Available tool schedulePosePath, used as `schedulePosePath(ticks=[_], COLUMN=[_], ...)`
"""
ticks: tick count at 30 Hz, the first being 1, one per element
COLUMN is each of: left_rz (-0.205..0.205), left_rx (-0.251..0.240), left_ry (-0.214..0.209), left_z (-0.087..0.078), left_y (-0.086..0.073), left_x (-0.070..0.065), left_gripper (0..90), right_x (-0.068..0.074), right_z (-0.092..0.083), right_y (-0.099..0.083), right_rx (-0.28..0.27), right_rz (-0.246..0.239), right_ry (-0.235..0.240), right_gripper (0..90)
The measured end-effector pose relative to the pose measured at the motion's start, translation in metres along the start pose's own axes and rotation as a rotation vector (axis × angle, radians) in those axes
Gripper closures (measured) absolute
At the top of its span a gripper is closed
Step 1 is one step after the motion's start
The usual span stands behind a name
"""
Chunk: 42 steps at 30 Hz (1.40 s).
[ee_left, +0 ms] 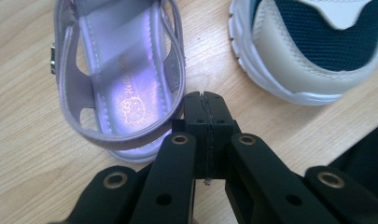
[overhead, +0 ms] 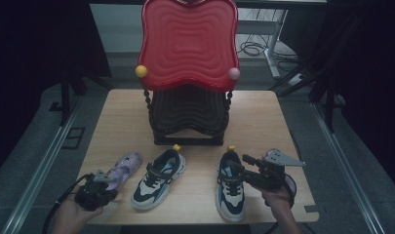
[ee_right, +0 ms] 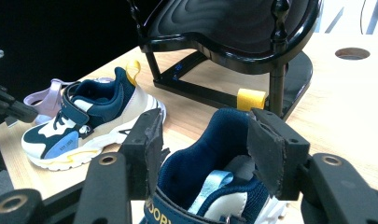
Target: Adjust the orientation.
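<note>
A purple sandal (overhead: 124, 165) (ee_left: 116, 70) lies at the front left of the wooden table (overhead: 263, 122). My left gripper (overhead: 106, 177) (ee_left: 205, 100) is shut and empty, its tips just beside the sandal's heel strap. Two navy, cream and white sneakers stand to the right. The left sneaker (overhead: 158, 180) (ee_right: 84, 126) stands free. My right gripper (overhead: 240, 165) (ee_right: 205, 130) straddles the heel collar of the right sneaker (overhead: 229, 190) (ee_right: 210, 191), with its pads against both sides. The jaws stand wide apart.
A shoe rack stands mid-table behind the shoes, with a red wavy top shelf (overhead: 187, 44) and a black lower shelf (overhead: 187, 114) (ee_right: 233, 28). Yellow and pink knobs mark the red shelf's corners. A cable hole (ee_right: 352, 53) sits in the tabletop beyond the rack.
</note>
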<state>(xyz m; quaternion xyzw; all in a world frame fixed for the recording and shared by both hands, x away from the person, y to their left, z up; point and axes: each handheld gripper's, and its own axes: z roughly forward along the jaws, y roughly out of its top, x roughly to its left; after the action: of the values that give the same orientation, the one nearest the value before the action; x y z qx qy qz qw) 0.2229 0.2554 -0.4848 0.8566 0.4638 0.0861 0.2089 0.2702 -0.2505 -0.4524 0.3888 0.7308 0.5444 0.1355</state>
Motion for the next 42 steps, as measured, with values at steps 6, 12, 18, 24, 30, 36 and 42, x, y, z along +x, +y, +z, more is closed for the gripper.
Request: schedulePosePath(ticks=[6, 12, 18, 24, 30, 36, 42], left_rz=[0.012, 0.011, -0.009, -0.007, 0.022, -0.008, -0.026], left_rx=[0.023, 0.046, 0.042, 0.034, -0.065, -0.205, -0.304], left_ry=[0.032, 0.055, 0.075, 0.069, 0.033, -0.041, -0.025], left_z=[0.002, 0.004, 0.005, 0.004, -0.014, -0.030, -0.033], left_y=[0.000, -0.002, -0.004, -0.003, -0.002, 0.012, 0.030], left_x=[0.004, 0.011, 0.019, 0.017, 0.005, 0.001, -0.006], left_gripper=[90.0, 90.0, 90.0, 90.0, 90.0, 70.6, 48.2], right_x=[0.001, 0.000, 0.001, 0.002, 0.003, 0.002, 0.001], right_z=[-0.001, -0.002, -0.003, -0.002, -0.001, 0.000, 0.001], right_y=[-0.001, -0.003, -0.003, -0.004, -0.005, -0.005, -0.006], right_rx=[0.002, 0.004, 0.006, 0.012, 0.016, 0.027, 0.033], right_rz=[0.001, 0.009, 0.005, 0.006, -0.002, -0.009, -0.019], right_ry=[-0.004, -0.011, -0.015, -0.012, -0.002, 0.017, 0.026], right_gripper=[46.3, 46.3, 46.2, 46.7, 46.7, 46.9, 47.2])
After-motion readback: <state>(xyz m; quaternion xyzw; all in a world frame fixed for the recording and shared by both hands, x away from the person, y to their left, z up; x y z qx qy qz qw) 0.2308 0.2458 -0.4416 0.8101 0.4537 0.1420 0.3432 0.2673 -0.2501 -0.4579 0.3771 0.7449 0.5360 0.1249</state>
